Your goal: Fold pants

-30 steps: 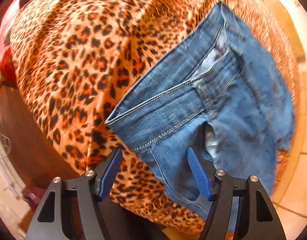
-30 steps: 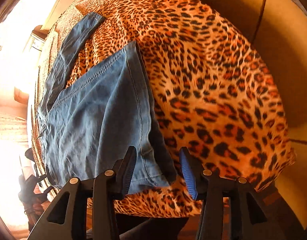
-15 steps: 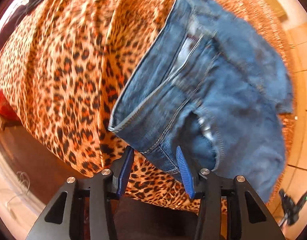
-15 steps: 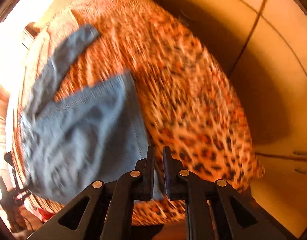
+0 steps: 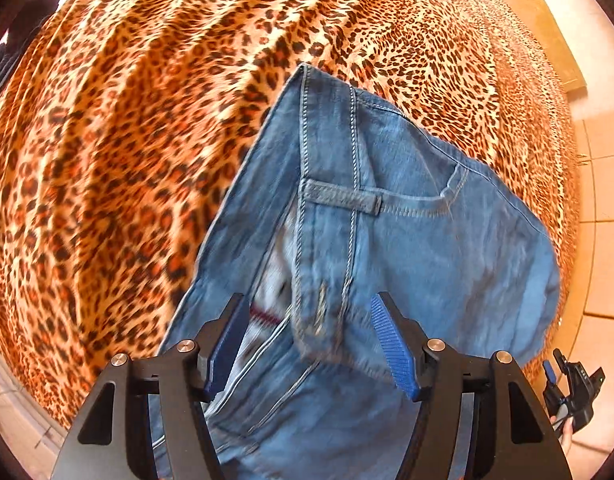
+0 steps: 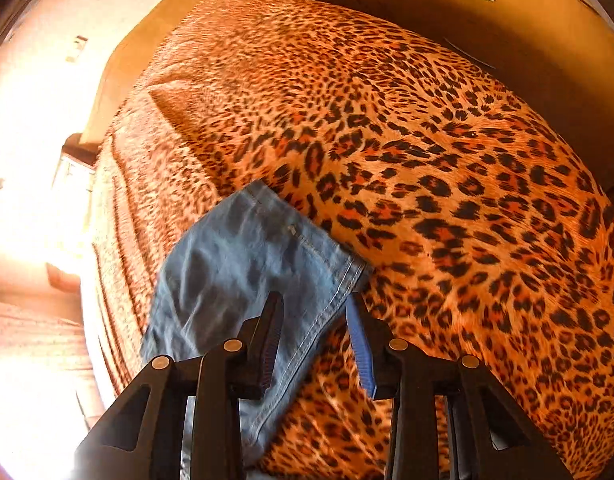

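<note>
Blue denim pants [image 5: 407, 240] lie on the leopard-print bedspread [image 5: 127, 140]. Left: the left gripper [image 5: 311, 344] hangs over the waistband end, jaws apart and opening; denim lies beneath and between them, unpinched. The pants' long axis runs from there toward the right gripper [image 6: 315, 340]. Right: its jaws, also opening, straddle the hem edge of a leg [image 6: 247, 264] without pressing it. Each hand appears nearest its own end.
</note>
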`<state>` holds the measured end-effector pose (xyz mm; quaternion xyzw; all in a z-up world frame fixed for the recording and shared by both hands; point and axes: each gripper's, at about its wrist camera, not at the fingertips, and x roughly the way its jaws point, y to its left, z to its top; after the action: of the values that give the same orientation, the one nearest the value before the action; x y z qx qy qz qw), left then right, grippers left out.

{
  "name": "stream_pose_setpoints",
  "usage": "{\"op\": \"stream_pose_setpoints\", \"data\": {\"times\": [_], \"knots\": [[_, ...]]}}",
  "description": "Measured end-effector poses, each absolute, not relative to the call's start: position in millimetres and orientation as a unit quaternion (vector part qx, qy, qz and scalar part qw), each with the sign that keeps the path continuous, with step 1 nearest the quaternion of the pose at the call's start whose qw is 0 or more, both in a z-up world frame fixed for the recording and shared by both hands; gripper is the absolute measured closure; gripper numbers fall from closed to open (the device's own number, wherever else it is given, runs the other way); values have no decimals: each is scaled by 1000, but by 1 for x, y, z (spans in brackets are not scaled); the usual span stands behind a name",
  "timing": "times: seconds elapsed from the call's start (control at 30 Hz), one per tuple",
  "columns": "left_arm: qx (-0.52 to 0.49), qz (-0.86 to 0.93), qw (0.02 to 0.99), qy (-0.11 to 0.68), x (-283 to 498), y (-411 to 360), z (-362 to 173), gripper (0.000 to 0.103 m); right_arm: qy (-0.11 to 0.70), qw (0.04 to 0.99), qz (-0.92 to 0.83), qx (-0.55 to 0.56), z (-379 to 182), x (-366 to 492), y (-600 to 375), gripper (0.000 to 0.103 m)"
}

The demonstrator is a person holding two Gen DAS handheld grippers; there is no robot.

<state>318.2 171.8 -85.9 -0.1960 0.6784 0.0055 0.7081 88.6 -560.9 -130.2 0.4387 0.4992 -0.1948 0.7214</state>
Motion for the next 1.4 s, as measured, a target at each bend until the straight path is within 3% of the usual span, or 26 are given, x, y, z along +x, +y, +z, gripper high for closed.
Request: {"op": "stream_pose_setpoints", "data": {"times": [0.1, 0.13, 0.17, 0.2, 0.3, 0.4, 0.43, 0.53, 0.63, 0.67, 0.83, 0.9, 0.93, 1.07, 1.2, 1.23, 1.3, 1.4], "knots": [[-178, 14, 708, 683, 326, 159, -108, 42, 525, 705, -213, 428, -151, 114, -563, 68], [-166, 17, 707, 688, 328, 155, -113, 43, 532, 709, -214, 411, -153, 119, -561, 79], [-158, 20, 703, 693, 331, 154, -123, 50, 528, 725, -203, 394, -149, 122, -559, 101], [-151, 22, 696, 701, 330, 152, -127, 54, 519, 740, -174, 390, -144, 124, -556, 103], [-127, 13, 710, 693, 324, 147, -129, 54, 503, 769, -155, 364, -125, 102, -552, 103], [-96, 7, 715, 693, 314, 143, -133, 54, 564, 741, -179, 318, -146, 72, -557, 103], [-96, 0, 712, 696, 313, 144, -131, 54, 570, 739, -188, 305, -147, 67, -560, 97], [-108, -12, 717, 688, 326, 146, -122, 58, 524, 756, -156, 359, -132, 76, -575, 93], [-115, 11, 732, 671, 354, 158, -112, 52, 505, 771, -115, 371, -123, 127, -578, 48], [-127, 21, 730, 671, 364, 164, -111, 47, 504, 775, -111, 366, -123, 147, -577, 45], [-173, 68, 723, 665, 399, 183, -117, 47, 538, 763, -129, 334, -147, 230, -567, 45], [-166, 80, 725, 664, 406, 186, -120, 47, 575, 734, -92, 349, -165, 242, -560, 61], [-164, 81, 723, 666, 410, 187, -121, 47, 579, 741, -72, 333, -161, 246, -552, 88], [-144, 54, 729, 667, 403, 191, -127, 47, 571, 788, 33, 227, -125, 222, -500, 88], [-59, 52, 732, 676, 388, 175, -153, 50, 633, 758, 48, 152, -146, 170, -471, 87], [-50, 54, 744, 664, 386, 172, -150, 51, 640, 753, 45, 148, -151, 163, -471, 86], [-48, 45, 738, 672, 388, 167, -148, 65, 634, 753, 41, 168, -150, 156, -474, 82], [-84, 40, 738, 668, 399, 179, -132, 69, 607, 767, 34, 205, -133, 164, -485, 71]]}}
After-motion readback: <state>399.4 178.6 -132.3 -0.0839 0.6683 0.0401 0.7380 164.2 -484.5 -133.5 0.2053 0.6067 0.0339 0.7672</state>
